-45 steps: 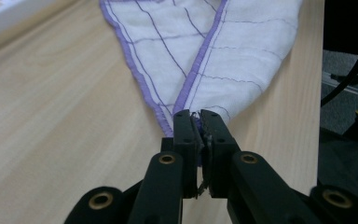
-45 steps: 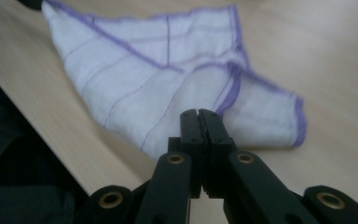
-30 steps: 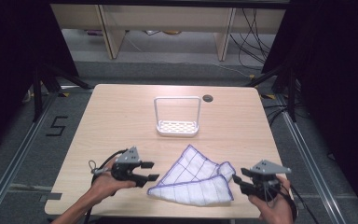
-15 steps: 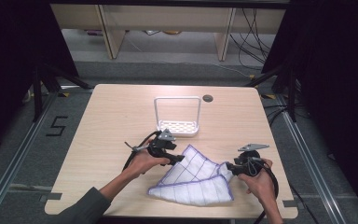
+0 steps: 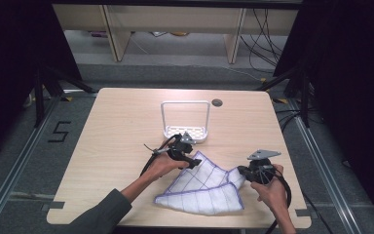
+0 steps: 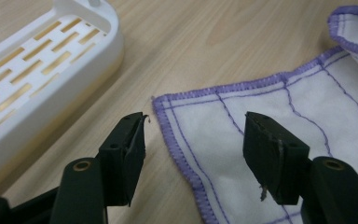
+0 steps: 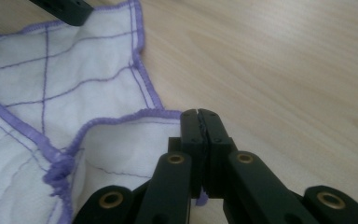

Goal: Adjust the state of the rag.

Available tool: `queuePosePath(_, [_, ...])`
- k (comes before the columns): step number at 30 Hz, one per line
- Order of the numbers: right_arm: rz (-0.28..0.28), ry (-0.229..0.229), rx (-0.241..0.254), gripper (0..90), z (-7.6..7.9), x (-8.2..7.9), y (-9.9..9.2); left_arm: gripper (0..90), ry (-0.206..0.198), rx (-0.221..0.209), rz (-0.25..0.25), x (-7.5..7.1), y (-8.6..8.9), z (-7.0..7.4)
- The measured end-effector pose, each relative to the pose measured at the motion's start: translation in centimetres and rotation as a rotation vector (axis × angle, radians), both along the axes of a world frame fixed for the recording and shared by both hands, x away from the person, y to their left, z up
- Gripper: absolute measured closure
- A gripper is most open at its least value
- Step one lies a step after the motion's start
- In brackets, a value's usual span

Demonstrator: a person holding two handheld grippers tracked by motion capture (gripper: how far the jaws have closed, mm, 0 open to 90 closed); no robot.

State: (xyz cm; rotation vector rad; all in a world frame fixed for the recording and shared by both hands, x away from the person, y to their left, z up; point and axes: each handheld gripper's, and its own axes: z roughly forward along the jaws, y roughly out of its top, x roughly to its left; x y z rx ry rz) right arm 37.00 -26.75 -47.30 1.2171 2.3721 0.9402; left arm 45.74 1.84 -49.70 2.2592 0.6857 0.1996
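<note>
I have the white cloth (image 5: 202, 187) with purple stitching lying folded in the lower centre of the high view, on the pale wooden worktop (image 5: 102, 136). My left gripper (image 5: 191, 162) sits at the cloth's upper-left corner, its fingers (image 6: 123, 151) apart and just opened wider, one over bare wood, the other over the fabric, the purple hem between them and nothing pinched. My right gripper (image 5: 243, 173), at the lower right, has just snapped its fingers (image 7: 200, 128) together on the cloth's hemmed edge at its right-hand corner. A white slotted rack (image 5: 185, 130) stands just above the left gripper, mid-frame.
</note>
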Motion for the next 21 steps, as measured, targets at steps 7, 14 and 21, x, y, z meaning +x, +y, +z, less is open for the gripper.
queuePosePath(7, [0.006, -0.027, 0.028, 90.0, 1.6, -0.8, 0.1, 43.2, 0.007, 0.044, -0.02, 0.6, -0.5, -0.6])
queuePosePath(14, [0.0, -0.079, 0.072, 90.0, 3.9, -2.5, -0.5, 73.3, -0.012, 0.046, -0.098, 0.1, -1.4, -0.9])
queuePosePath(21, [-0.003, -0.043, 0.09, 74.2, 2.8, -2.0, 0.7, 86.2, -0.045, 0.063, -0.109, -0.6, -1.6, -0.8])
